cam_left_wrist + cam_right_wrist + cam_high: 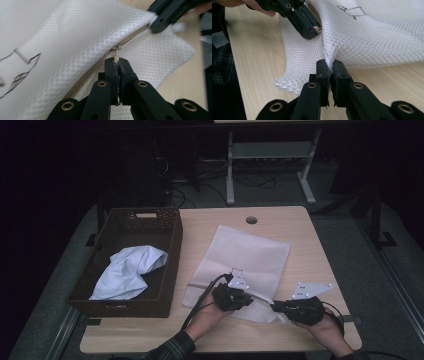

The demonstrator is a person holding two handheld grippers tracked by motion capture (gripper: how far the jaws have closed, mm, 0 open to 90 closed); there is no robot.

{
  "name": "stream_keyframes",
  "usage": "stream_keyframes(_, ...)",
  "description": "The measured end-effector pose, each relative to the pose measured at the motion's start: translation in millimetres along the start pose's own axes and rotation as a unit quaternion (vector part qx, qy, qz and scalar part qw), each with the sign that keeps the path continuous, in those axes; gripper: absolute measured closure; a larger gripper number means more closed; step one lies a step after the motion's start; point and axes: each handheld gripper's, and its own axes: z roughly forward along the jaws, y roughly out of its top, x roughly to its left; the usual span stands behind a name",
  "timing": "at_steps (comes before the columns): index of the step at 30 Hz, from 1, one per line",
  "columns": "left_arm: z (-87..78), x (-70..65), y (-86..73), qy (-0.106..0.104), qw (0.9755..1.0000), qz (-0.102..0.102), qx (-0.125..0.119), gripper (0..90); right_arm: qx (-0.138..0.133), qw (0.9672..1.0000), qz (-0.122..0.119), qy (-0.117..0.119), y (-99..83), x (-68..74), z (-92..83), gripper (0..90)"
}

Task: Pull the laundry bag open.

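A white mesh laundry bag (pixel 245 257) lies flat on the wooden table (pixel 200 330). A beige zipper (pixel 87 75) runs along its near edge. My left gripper (pixel 117 61) is shut on the small zipper pull tab (pixel 116 58); in the high view this gripper (pixel 249 297) sits at the bag's near edge. My right gripper (pixel 330 63) is shut on a pinched fold of the bag's mesh (pixel 329 53) just beside the zipper end, and in the high view it (pixel 275 306) points left toward the other gripper. The two grippers are close together.
A dark wicker basket (pixel 170 250) stands at the table's left with a crumpled pale cloth (pixel 127 272) inside. A round cable hole (pixel 251 220) is near the far edge. Cables trail from both grippers toward the person's forearms at the near edge.
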Motion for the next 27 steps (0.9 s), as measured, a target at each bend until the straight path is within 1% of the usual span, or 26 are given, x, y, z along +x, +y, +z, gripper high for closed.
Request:
stream_keyframes(1,-0.4,1.5,-0.5,-0.007,1.0,-0.005,-0.003,87.7,0.001,1.0,0.0,-0.003,-0.5,-0.3,-0.6,84.1)
stream_keyframes(2,-0.7,2.5,-0.8,-0.011,0.9999,-0.01,-0.006,87.7,-0.001,1.0,0.002,-0.001,-0.8,-0.8,-1.0,84.1)
stream_keyframes(4,-0.8,1.9,-0.3,-0.004,1.0,-0.002,-0.002,87.7,-0.002,1.0,0.002,-0.001,-0.5,-0.5,-0.9,84.2)
stream_keyframes(10,-0.6,4.3,-1.3,-0.011,0.9999,-0.008,-0.002,87.7,0.001,1.0,-0.001,-0.004,0.2,0.4,0.5,84.2)
stream_keyframes(11,-0.6,4.3,-1.3,-0.006,0.9999,-0.009,0.0,87.7,0.002,1.0,0.0,-0.004,0.3,0.5,0.6,84.1)
stream_keyframes(12,-1.3,5.2,-1.9,0.011,0.9999,-0.003,0.008,87.7,0.003,1.0,0.001,-0.006,0.4,0.7,0.8,84.2)
stream_keyframes(13,-2.9,9.4,-3.8,0.014,0.9998,-0.011,0.006,87.7,0.007,0.9999,-0.001,-0.013,0.2,0.3,0.2,84.2)
stream_keyframes(14,-5.1,14.6,-5.9,0.007,0.9996,-0.028,-0.002,87.7,0.005,0.9999,0.005,-0.014,-0.6,-1.1,-1.3,84.2)
stream_keyframes(15,-7.7,18.1,-7.1,0.014,0.9995,-0.027,-0.002,87.7,-0.001,0.9999,0.011,-0.011,-1.4,-2.9,-2.9,84.2)
stream_keyframes(16,-9.6,20.6,-7.6,0.008,0.9994,-0.033,-0.007,87.7,-0.002,0.9999,0.012,-0.012,-2.0,-3.9,-4.3,84.2)
stream_keyframes(17,-10.5,21.1,-7.4,0.009,0.9993,-0.034,-0.01,87.7,-0.004,0.9998,0.013,-0.011,-2.1,-4.0,-4.8,84.2)
stream_keyframes(18,-10.6,20.8,-7.1,0.012,0.9994,-0.03,-0.008,87.7,-0.006,0.9999,0.013,-0.009,-1.7,-3.5,-4.5,84.1)
stream_keyframes(19,-10.3,21.1,-7.3,0.013,0.9994,-0.031,-0.01,87.6,-0.003,0.9999,0.01,-0.009,-1.3,-2.7,-3.9,84.1)
stream_keyframes(20,-10.0,22.3,-7.9,0.006,0.9993,-0.035,-0.012,87.5,-0.002,0.9999,0.009,-0.009,-1.3,-2.5,-3.4,84.1)
stream_keyframes(22,-10.4,25.4,-9.4,-0.016,0.9983,-0.051,-0.022,87.4,-0.001,0.9999,0.013,-0.01,-2.5,-4.2,-3.9,84.0)
stream_keyframes(23,-11.3,25.8,-9.3,-0.022,0.9982,-0.052,-0.023,87.4,-0.002,0.9998,0.015,-0.01,-3.3,-5.4,-4.7,84.1)
stream_keyframes(26,-13.6,25.3,-8.0,-0.021,0.9985,-0.047,-0.021,87.4,-0.004,0.9998,0.018,-0.011,-4.2,-6.4,-6.3,84.1)
stream_keyframes(27,-14.0,26.6,-8.2,-0.022,0.9982,-0.05,-0.022,87.5,-0.005,0.9998,0.018,-0.011,-3.9,-5.8,-6.4,84.1)
